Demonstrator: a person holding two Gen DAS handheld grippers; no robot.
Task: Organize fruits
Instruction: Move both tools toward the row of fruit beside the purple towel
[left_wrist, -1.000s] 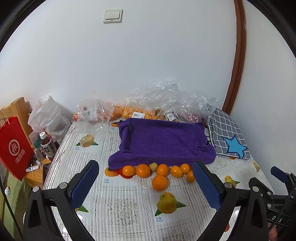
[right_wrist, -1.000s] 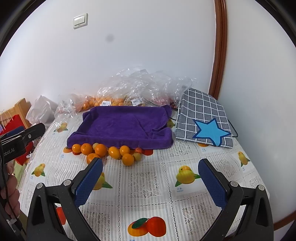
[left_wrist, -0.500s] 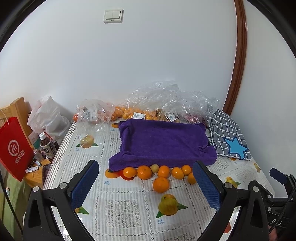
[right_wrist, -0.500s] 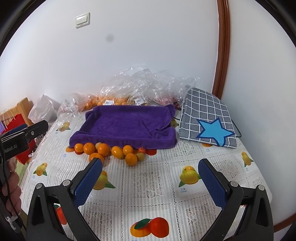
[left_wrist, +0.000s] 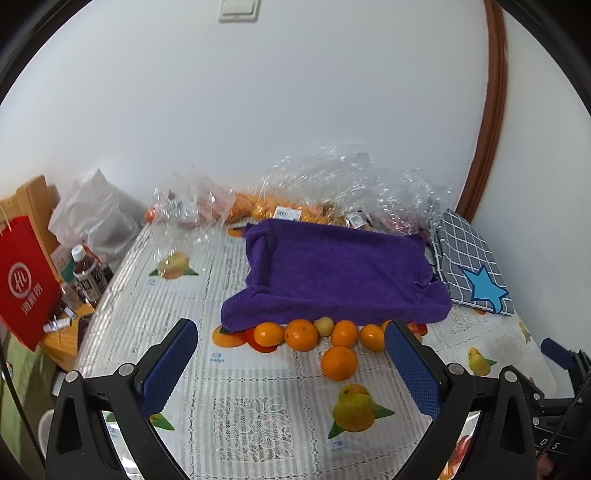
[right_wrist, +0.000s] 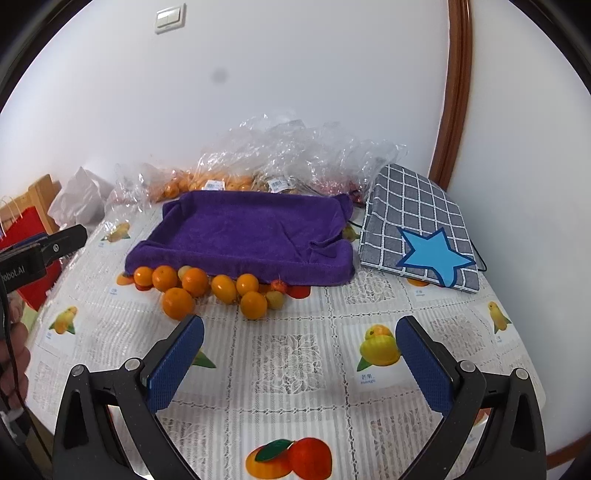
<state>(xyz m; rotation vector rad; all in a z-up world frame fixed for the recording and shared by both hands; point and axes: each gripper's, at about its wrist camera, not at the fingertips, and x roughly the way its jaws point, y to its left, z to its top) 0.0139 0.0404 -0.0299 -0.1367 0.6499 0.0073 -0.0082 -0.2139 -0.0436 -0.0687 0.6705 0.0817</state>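
The sorting looks not started: the oranges (right_wrist: 207, 286) lie loose in a row on the tabletop (right_wrist: 295, 362), touching the near edge of the purple towel (right_wrist: 243, 229), which holds nothing. The left hand-held gripper (left_wrist: 291, 365) and the right hand-held gripper (right_wrist: 299, 365) are both spread wide, holding nothing (soft terry cloth, round glossy fruit).

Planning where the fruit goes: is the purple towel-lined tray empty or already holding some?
Empty: the purple towel-lined tray shows only bare cloth inside; the oranges sit on the tablecloth against its front edge.
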